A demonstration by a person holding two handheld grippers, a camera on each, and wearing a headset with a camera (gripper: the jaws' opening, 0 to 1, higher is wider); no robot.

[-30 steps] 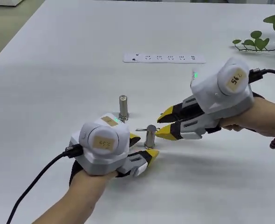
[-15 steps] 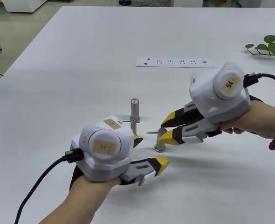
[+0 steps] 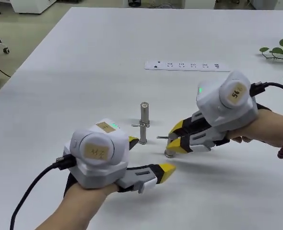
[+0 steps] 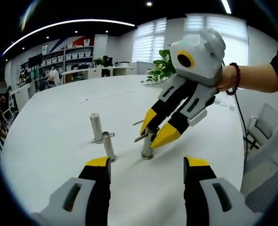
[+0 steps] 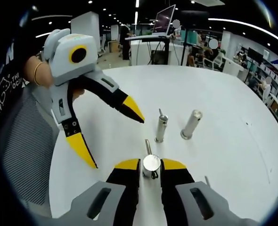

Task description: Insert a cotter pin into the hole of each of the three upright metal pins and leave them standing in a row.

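Observation:
Three metal pins stand on the white table (image 3: 84,72). The far pin (image 3: 144,111) (image 4: 96,126) (image 5: 192,123) is bare. The middle pin (image 3: 142,134) (image 4: 109,147) (image 5: 161,126) carries a cotter pin (image 4: 102,138) through its top. My right gripper (image 3: 175,137) (image 5: 151,165) is shut on the near pin (image 3: 169,152) (image 4: 147,147) (image 5: 151,163), and a cotter pin (image 3: 161,138) (image 4: 140,138) sticks out of it to the left. My left gripper (image 3: 150,155) (image 4: 147,165) stands open just in front of the pins, holding nothing. In the right gripper view the left gripper (image 5: 113,136) hangs to the left of the pins.
A white power strip (image 3: 187,65) lies further back on the table. A green plant (image 3: 278,50) sits at the far right edge. Black cables (image 3: 31,191) trail from both grippers. Open table surface lies all around the pins.
My right gripper has come down and closed on the near pin. My left gripper has drawn back from that pin, uncovering the middle pin. The head camera has shifted.

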